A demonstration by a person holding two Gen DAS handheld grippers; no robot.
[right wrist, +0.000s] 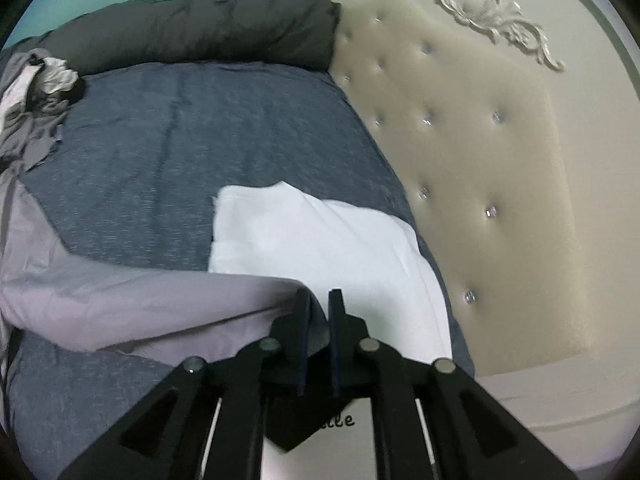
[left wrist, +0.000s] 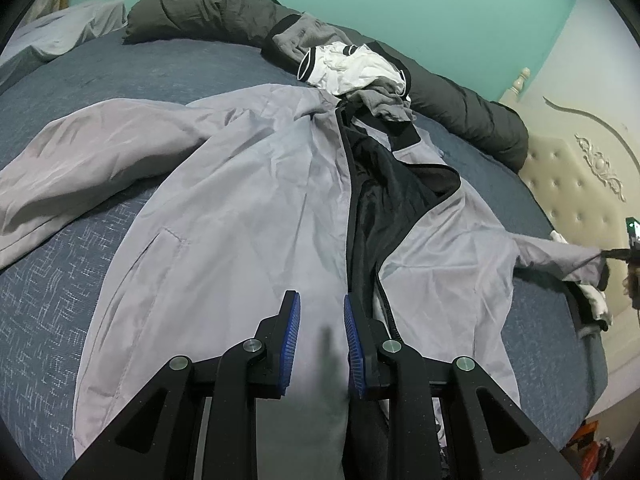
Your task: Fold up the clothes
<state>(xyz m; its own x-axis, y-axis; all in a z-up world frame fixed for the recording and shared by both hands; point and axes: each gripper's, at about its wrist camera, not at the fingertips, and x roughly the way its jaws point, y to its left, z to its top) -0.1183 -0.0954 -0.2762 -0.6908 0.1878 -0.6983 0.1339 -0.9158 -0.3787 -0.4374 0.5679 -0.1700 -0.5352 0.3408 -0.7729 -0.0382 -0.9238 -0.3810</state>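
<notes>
Two claws, one jacket sleeve on the way in.
Your right gripper (right wrist: 318, 300) pinches the cuff of the grey jacket (left wrist: 248, 184), whose body lies to its left on the bed (right wrist: 224, 120); carry the sleeve flat across the chest. Your left gripper (left wrist: 322, 306) hovers, jaws apart and empty, above the hem; press there so nothing slides.

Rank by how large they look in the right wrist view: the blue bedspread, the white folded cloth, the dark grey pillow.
1. blue bedspread, by far the largest.
2. and 3. white folded cloth and dark grey pillow look similar; the cloth lies nearer the camera, so I leave these two unranked.
</notes>
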